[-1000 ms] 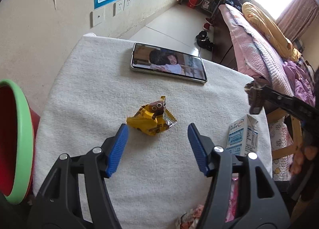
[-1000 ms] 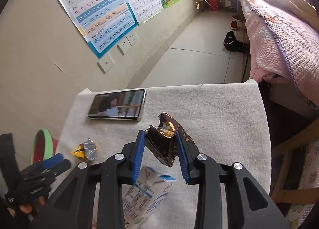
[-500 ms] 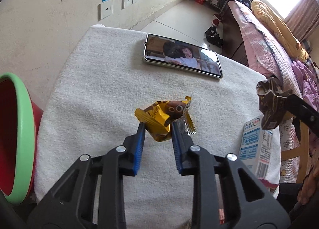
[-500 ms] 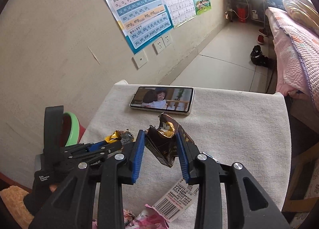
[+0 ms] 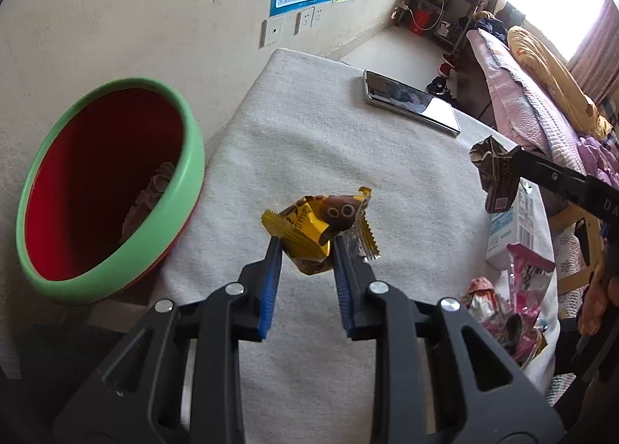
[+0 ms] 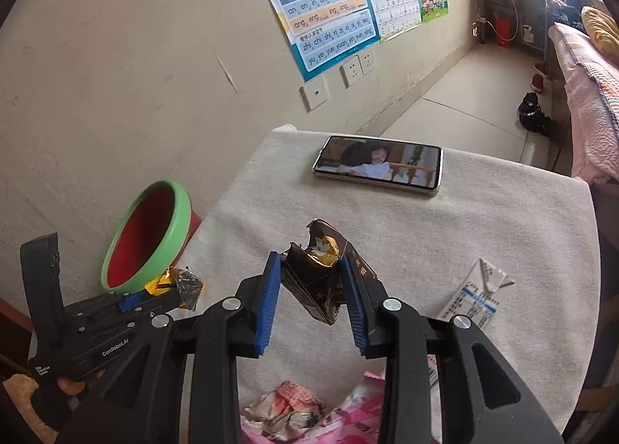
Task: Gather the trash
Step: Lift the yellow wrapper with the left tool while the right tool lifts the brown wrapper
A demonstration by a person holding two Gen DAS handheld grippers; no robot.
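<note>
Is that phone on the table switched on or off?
On. The phone lies flat on the cloth-covered table, its screen lit and showing a video picture.

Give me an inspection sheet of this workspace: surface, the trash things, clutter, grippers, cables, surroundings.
Surface: table covered with a pale cloth.
Job's things: yellow wrapper and dark brown wrapper, each lifted in a gripper; milk carton lying flat; pink wrappers at the near edge; red bin with green rim beside the table, something dark inside.
Clutter: phone, screen lit, at the far side.
Grippers: left gripper shut on the yellow wrapper; right gripper shut on the dark brown wrapper.
Cables: none on the table; a cord hangs by the far shelf.
Surroundings: wall posters, sockets, bed, shoes on the floor.
</note>
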